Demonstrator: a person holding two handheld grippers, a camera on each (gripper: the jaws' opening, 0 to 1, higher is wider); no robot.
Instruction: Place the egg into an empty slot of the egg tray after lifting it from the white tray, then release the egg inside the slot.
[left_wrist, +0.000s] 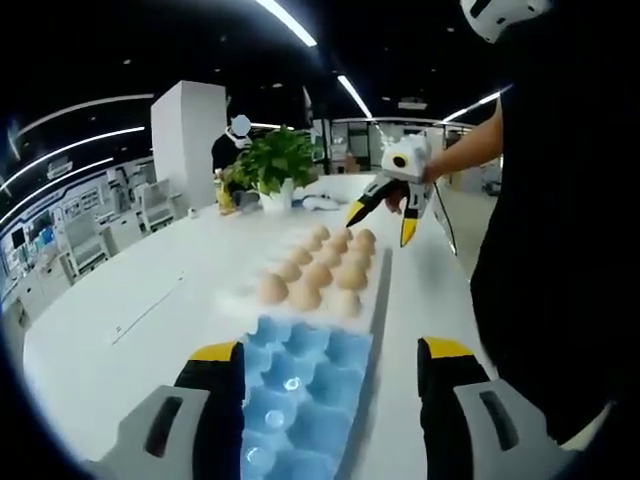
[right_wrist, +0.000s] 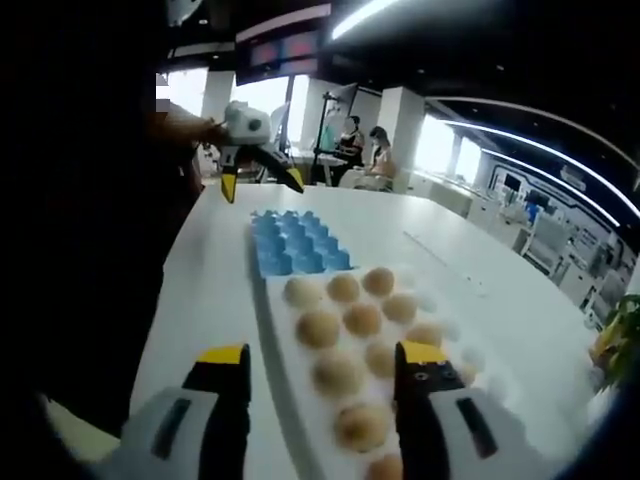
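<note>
My left tool (left_wrist: 325, 385) hangs spread wide over the blue moulded egg tray (left_wrist: 300, 395); my right tool (right_wrist: 320, 395), also wide and empty, sits above the brown eggs (right_wrist: 340, 372) in the white tray (right_wrist: 290, 370) on the white tabletop (right_wrist: 200, 290).

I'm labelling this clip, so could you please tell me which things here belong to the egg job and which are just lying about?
Job:
eggs
white tray
blue egg tray
left gripper
right gripper

Lying about:
potted plant
white table
</note>
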